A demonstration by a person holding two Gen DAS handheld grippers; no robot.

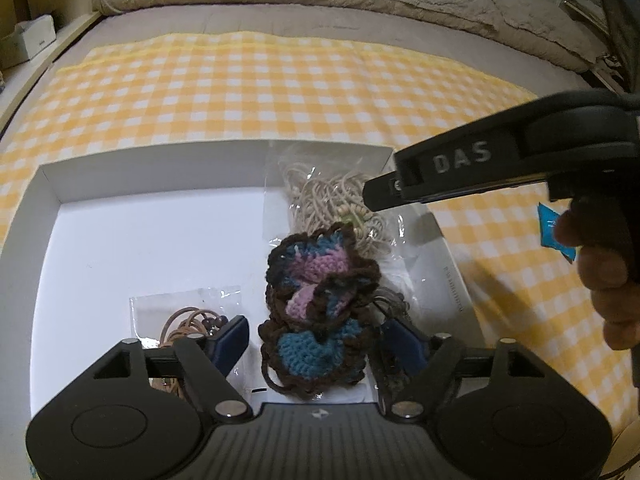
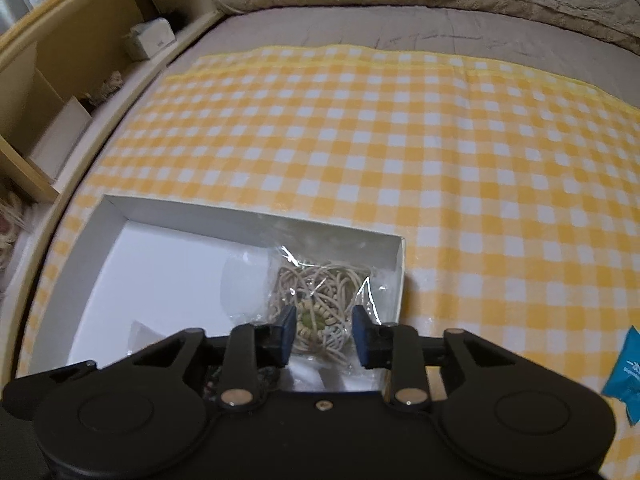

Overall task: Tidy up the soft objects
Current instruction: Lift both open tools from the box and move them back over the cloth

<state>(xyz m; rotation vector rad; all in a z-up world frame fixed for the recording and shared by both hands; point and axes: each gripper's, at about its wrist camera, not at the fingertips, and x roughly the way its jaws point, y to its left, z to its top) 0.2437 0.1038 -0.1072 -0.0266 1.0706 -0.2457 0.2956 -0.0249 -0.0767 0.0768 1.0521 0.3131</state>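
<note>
left claw (image 1: 314, 340) stands open astride the crochet piece (image 1: 320, 312), pads clear, at the white box (image 1: 120, 184) near edge. right claw (image 2: 322, 334) hangs part-open, empty, over the bagged cord (image 2: 320, 292). step: placing. next: withdraw upward.

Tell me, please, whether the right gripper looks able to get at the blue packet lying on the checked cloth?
Probably yes: the blue packet lies alone on the checked cloth, outside the white box, and the right gripper holds nothing.
</note>
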